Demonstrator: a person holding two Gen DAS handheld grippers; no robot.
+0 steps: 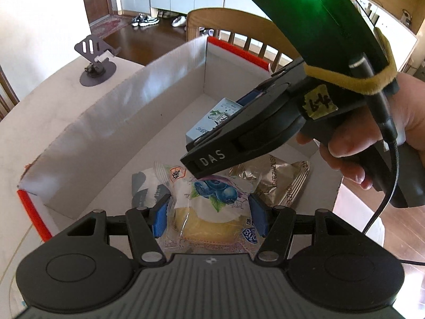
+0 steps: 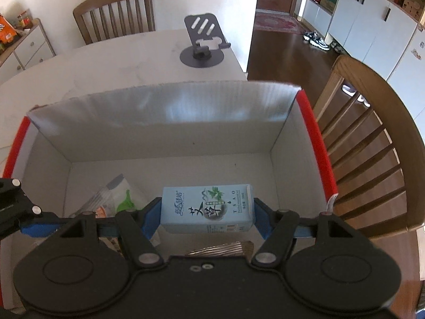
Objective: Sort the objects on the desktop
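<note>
A white cardboard box (image 1: 148, 106) with red edges stands on the table; it also fills the right wrist view (image 2: 170, 143). My right gripper (image 2: 207, 214) is shut on a light blue carton (image 2: 207, 207) and holds it inside the box above the floor. The same carton (image 1: 212, 119) shows in the left wrist view, clamped in the right gripper (image 1: 212, 143). My left gripper (image 1: 209, 214) is open around a blueberry cake packet (image 1: 209, 207) that lies in the box. A gold foil packet (image 1: 276, 183) and a white and grey packet (image 1: 148, 186) lie beside it.
A grey phone stand (image 2: 203, 42) sits on the white table (image 2: 106, 63) beyond the box; it also shows in the left wrist view (image 1: 94, 61). Wooden chairs (image 2: 372, 146) stand at the table's right and far side (image 2: 117, 10). A green and white packet (image 2: 124, 196) lies in the box.
</note>
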